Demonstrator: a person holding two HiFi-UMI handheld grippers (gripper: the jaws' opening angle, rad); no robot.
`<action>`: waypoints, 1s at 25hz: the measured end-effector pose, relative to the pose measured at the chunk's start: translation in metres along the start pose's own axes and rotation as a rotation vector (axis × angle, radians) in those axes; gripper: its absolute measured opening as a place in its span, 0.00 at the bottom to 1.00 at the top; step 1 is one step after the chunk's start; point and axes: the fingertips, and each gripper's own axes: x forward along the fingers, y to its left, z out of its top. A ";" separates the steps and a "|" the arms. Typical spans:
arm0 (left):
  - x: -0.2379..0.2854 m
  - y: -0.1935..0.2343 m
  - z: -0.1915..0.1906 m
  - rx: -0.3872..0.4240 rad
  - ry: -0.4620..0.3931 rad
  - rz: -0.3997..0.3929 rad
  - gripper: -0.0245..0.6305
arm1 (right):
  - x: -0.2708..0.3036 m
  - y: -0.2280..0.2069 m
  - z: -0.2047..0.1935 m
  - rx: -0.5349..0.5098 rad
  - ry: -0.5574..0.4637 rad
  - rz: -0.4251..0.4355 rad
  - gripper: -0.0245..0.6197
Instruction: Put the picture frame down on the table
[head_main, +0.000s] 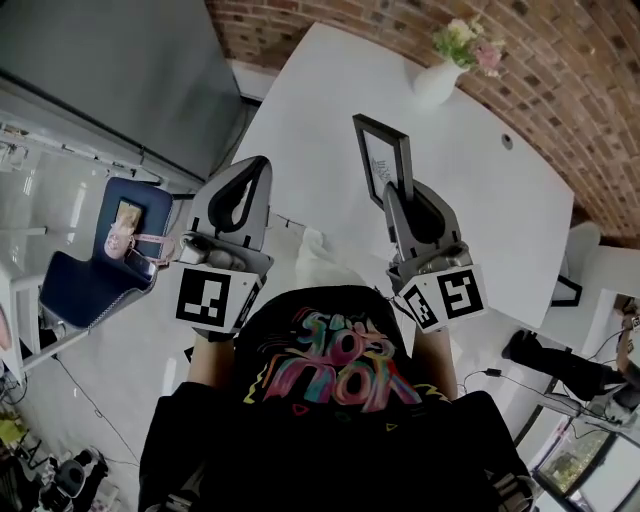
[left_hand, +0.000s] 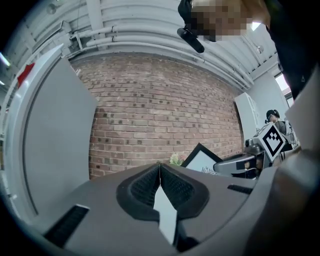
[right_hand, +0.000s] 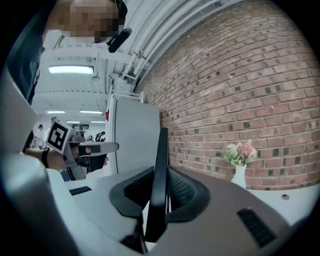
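The black picture frame (head_main: 381, 155) with a white print stands upright above the white table (head_main: 320, 90), held by its near lower edge. My right gripper (head_main: 398, 192) is shut on it; in the right gripper view the frame (right_hand: 161, 147) runs edge-on between the ribbed pads of that gripper (right_hand: 159, 175). My left gripper (head_main: 254, 166) hovers level near the table's left edge, apart from the frame. Its jaws (left_hand: 160, 166) meet with nothing between them. The left gripper view also catches the frame (left_hand: 206, 161) and the right gripper (left_hand: 239, 162) off to the right.
A white vase of flowers (head_main: 442, 75) stands at the table's far side, close to the brick wall (head_main: 560, 70). A blue chair (head_main: 95, 265) with small items sits on the floor at the left. A grey panel (head_main: 110, 60) stands behind it.
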 end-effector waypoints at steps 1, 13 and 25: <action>0.016 0.005 0.001 0.008 -0.002 -0.008 0.07 | 0.013 -0.011 0.004 -0.002 -0.002 0.002 0.16; 0.129 0.043 0.014 0.031 -0.020 -0.076 0.07 | 0.098 -0.076 0.031 -0.005 -0.006 -0.001 0.16; 0.169 0.064 0.021 0.042 -0.046 -0.185 0.07 | 0.125 -0.088 0.035 0.041 -0.001 -0.093 0.16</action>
